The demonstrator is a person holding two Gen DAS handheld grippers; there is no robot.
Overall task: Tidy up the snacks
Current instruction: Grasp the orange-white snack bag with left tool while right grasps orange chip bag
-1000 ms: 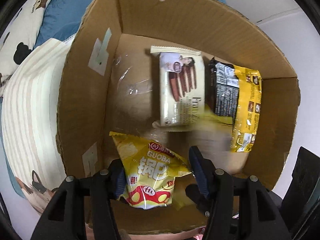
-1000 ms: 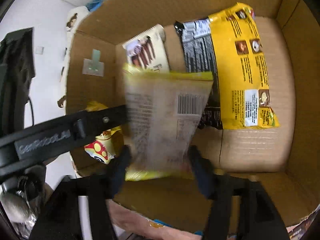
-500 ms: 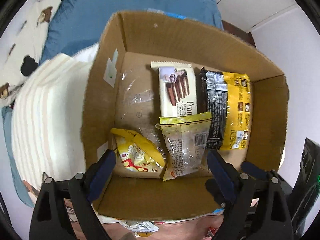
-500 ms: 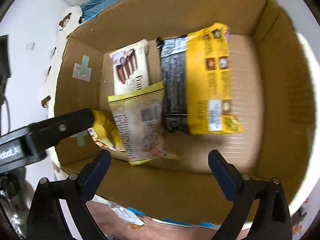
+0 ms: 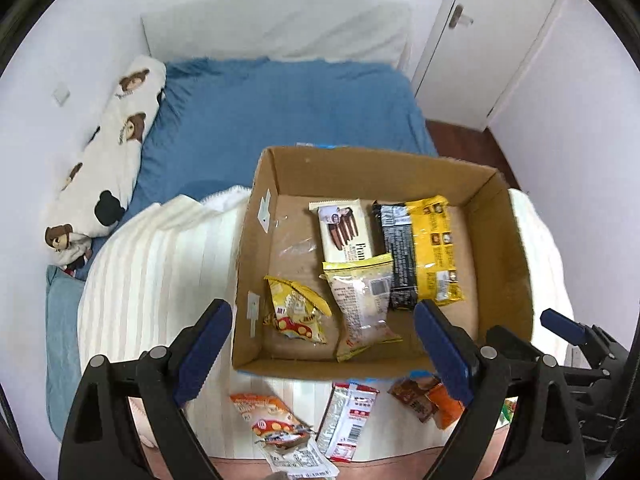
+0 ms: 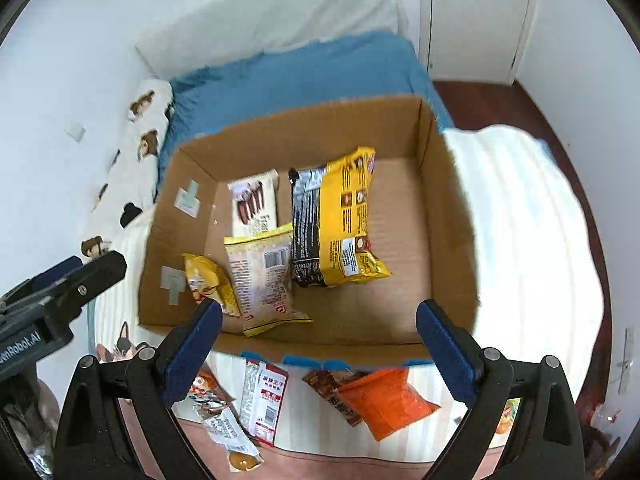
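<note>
From the left wrist view, the left claw [image 5: 322, 344] hangs above the near wall of the cardboard box [image 5: 508, 248], its blue pads spread wide with nothing between them. The box sits on a striped blanket [image 5: 160, 264] on the bed, a soft base that probably explains why it looks slightly skewed. Four snacks lie flat on the box floor: a small yellow bag [image 5: 294, 308], a clear-fronted packet [image 5: 362, 304], a cream biscuit pack [image 5: 346, 230] and a black-and-yellow pack [image 5: 424, 250], set side by side so each stays reachable. From the right wrist view, the right claw [image 6: 318, 342] is likewise wide and empty, poised over loose snacks outside the box, an orange packet [image 6: 384, 400] and a red-and-white packet [image 6: 266, 400], likely next.
</note>
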